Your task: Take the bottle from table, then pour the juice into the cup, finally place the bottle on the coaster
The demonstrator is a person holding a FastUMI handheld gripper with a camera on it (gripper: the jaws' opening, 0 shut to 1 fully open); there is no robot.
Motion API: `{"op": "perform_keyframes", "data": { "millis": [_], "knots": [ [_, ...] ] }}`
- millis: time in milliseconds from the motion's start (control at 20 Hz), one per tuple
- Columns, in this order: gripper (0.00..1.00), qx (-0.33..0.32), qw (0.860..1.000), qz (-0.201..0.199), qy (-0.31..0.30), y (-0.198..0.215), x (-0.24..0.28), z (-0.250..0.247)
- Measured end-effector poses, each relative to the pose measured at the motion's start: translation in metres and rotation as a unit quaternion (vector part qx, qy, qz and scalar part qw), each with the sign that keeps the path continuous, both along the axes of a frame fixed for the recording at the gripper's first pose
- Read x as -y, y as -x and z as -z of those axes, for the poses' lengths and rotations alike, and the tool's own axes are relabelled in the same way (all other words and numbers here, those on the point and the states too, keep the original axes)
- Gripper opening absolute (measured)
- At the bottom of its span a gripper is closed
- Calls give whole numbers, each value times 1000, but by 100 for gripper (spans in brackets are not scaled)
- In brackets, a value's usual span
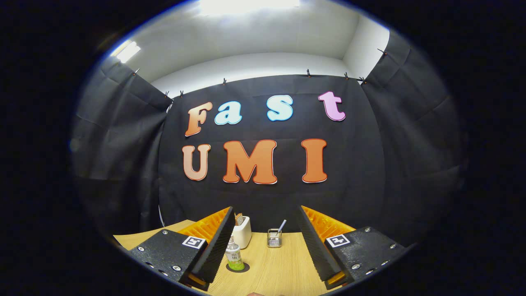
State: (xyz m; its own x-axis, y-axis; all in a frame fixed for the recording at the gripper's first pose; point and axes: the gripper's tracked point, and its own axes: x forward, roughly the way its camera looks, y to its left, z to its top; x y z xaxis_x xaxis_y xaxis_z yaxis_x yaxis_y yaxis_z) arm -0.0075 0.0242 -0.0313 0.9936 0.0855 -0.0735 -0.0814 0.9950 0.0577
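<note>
Wood-grain table [279, 267] carried the small juice bottle [234, 257] upright on a dark round coaster [238, 268], just inside the left finger of the spread, empty gripper [267, 242], so a careless sideways drift looked liable to topple it

My claw [266, 242] hangs with its fingers spread wide, a broad lane of bare wooden table [279, 267] running between them. A small bottle [234, 257] stands upright on a dark coaster [238, 268] just inside my left finger, narrowing that side. Farther ahead, near the black cloth wall, a white holder [243, 232] and a small wire basket [274, 238] with a straw block the table's far end, with a gap between them.
</note>
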Motion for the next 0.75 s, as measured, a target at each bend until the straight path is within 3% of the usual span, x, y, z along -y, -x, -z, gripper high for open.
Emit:
{"op": "perform_keyframes", "data": {
  "millis": [750],
  "knots": [
    [91, 12, 1000, -2, 14, -2, -7, -9]
  ]
}}
